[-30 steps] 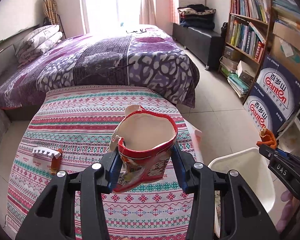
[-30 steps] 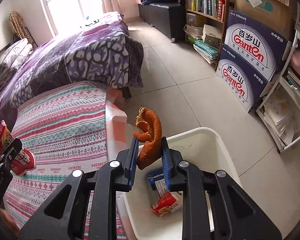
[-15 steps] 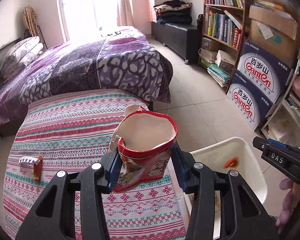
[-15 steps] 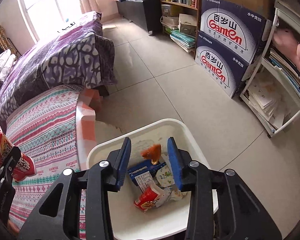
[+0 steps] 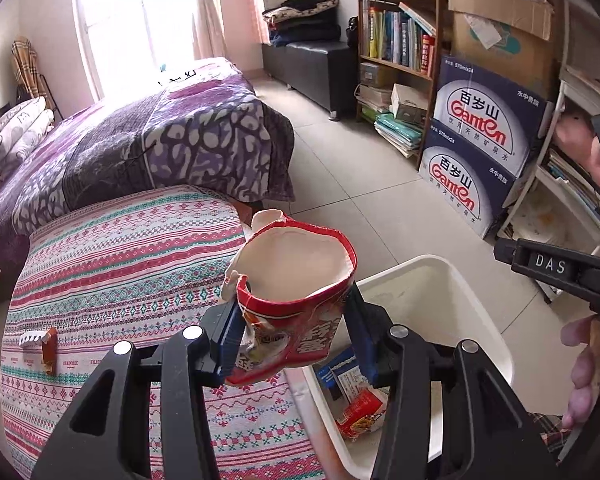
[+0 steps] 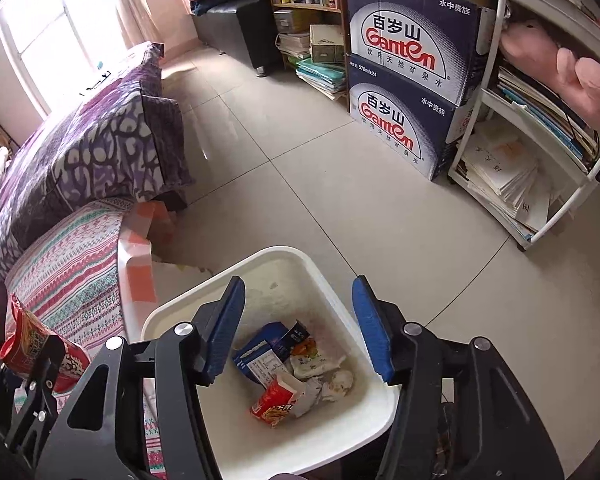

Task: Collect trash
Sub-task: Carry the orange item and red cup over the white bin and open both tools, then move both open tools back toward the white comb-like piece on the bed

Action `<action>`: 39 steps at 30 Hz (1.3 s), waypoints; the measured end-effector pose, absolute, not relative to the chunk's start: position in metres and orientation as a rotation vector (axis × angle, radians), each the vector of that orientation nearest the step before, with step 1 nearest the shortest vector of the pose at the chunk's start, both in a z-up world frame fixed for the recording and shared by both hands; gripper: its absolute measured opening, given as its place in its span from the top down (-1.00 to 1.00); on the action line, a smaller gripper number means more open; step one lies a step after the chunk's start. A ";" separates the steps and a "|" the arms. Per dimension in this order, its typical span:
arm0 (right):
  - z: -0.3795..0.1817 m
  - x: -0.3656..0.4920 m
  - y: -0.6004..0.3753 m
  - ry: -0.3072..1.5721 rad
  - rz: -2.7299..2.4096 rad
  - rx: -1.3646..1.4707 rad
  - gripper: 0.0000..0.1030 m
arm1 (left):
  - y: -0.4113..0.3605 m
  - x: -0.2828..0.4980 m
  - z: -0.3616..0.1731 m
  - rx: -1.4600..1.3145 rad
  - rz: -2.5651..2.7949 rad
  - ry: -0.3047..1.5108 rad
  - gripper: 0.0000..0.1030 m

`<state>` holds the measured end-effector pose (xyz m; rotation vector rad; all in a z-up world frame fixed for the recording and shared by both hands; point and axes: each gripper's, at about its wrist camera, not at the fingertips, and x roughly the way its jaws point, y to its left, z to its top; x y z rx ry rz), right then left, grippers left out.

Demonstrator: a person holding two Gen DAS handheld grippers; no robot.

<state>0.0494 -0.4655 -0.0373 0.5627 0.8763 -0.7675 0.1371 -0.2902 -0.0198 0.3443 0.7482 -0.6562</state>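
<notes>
Left claw (image 5: 292, 332) pinches a crushed red noodle cup (image 5: 296, 292) by its lower walls, mouth up, at the edge of the striped table (image 5: 120, 248) and just short of the white bin (image 5: 476, 320) on the floor tiles. Right claw (image 6: 300, 328) hangs over that bin with its jaws opening and nothing between them; below it lie a blue carton (image 6: 260, 350), a red packet (image 6: 276, 398) and crumpled wrappers (image 6: 324, 372). Judged from these views, the step in hand is the cup's drop, and doing it well looks to mean carrying the cup on until its whole base stands over the bin's open mouth, not over the rim nearest the table, before the pads let go. The cup is torn and soft, so a squeeze any harder would likely fold it, while a slow release could let it cling to one pad; a clean, full spread of the jaws seems wiser. The right claw probably ought to clear away first, since both tools crowd the same opening. One small wrapper (image 5: 44, 344) lies on the table's far left side, well apart from the bin, apparently the next piece to fetch.
</notes>
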 end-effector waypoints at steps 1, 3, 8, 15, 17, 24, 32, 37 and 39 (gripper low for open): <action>-0.037 0.048 -0.467 0.875 -0.773 0.566 -0.07 | -0.293 0.135 -0.021 0.348 -0.662 0.750 0.07; -0.037 0.045 -0.471 0.873 -0.783 0.574 -0.10 | -0.297 0.131 -0.023 0.356 -0.676 0.753 0.07; -0.038 0.036 -0.480 0.873 -0.806 0.588 -0.14 | -0.308 0.122 -0.027 0.367 -0.716 0.770 0.02; -0.040 0.030 -0.485 0.871 -0.832 0.607 -0.28 | -0.315 0.114 -0.027 0.358 -0.747 0.768 -0.43; -0.040 0.031 -0.485 0.870 -0.833 0.606 -0.31 | -0.314 0.115 -0.027 0.361 -0.732 0.758 -0.43; -0.039 0.037 -0.479 0.861 -0.839 0.591 -0.43 | -0.298 0.127 -0.018 0.321 -0.671 0.731 -0.43; -0.038 0.055 -0.461 0.876 -0.810 0.556 -0.47 | -0.274 0.150 -0.020 0.296 -0.591 0.750 -0.43; -0.039 0.072 -0.443 0.889 -0.782 0.524 -0.51 | -0.255 0.167 -0.025 0.285 -0.533 0.772 -0.43; -0.040 0.079 -0.436 0.896 -0.769 0.516 -0.51 | -0.247 0.174 -0.027 0.278 -0.509 0.783 -0.43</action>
